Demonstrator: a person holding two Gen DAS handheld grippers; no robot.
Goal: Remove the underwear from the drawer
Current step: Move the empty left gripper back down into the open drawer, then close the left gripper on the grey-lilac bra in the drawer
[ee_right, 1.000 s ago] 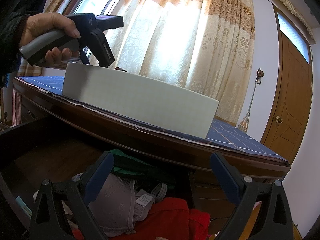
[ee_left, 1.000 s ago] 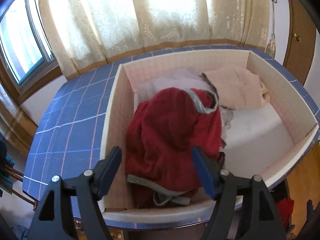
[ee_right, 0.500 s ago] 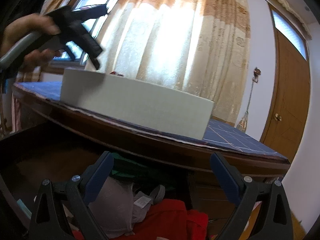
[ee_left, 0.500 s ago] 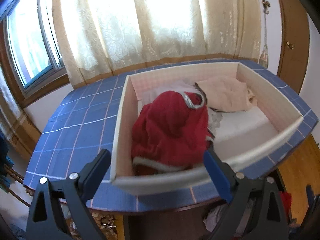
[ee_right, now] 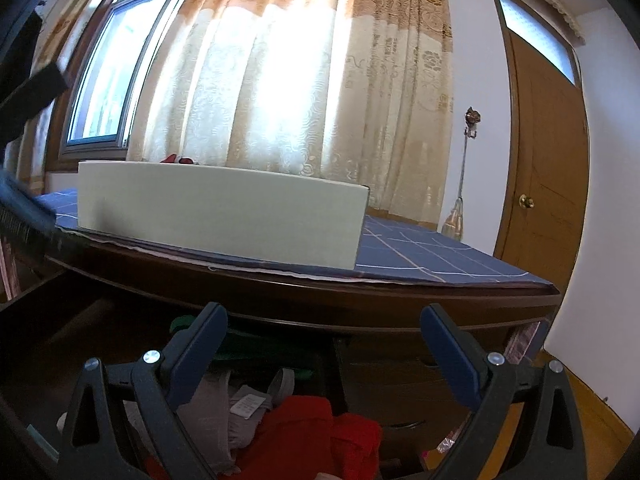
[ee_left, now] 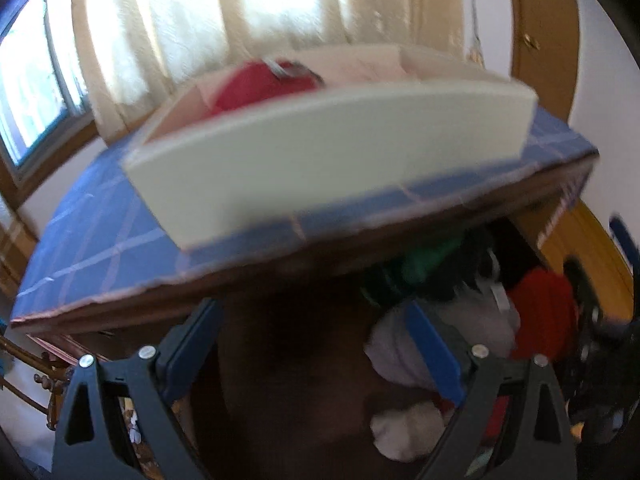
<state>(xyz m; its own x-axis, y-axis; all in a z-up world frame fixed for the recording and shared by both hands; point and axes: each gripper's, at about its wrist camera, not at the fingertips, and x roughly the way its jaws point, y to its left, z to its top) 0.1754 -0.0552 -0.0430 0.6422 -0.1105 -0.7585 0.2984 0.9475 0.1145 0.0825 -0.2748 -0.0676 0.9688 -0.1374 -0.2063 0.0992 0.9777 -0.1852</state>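
Underwear still in the drawer [ee_right: 60, 344]: grey piece [ee_right: 208, 412] w/ a white label, red piece [ee_right: 320, 428] touching it on the right, something green [ee_right: 240, 344] further back under the desk edge. From the left wrist view the same heap sits right of centre: pale grey-white garment [ee_left: 460, 328], red one [ee_left: 544, 312] beside it, green [ee_left: 428, 264] behind, all blurred. Left gripper [ee_left: 316, 352] is angled down into the drawer's dark mouth, jaws spread wide w/ nothing between them; per the earlier views they've just been opening. Right gripper [ee_right: 320, 352] sits over the clothes, also released, jaws wide, grey piece showing by its left finger but no pad pressing cloth. Up on the blue checked cloth [ee_right: 420, 252] stands the white box [ee_right: 220, 208], a red garment [ee_left: 260, 84] already heaped inside. Step in hand, I'd say: go for the next piece. To do it well, pick one garment only, prob. the grey one on top; come down on a raised fold, not flat cloth, so the pads get bulk; close fully before lifting. Keep clear of the desk's front rail when pulling out, and watch that the red piece doesn't drag along, since the two lie tangled.
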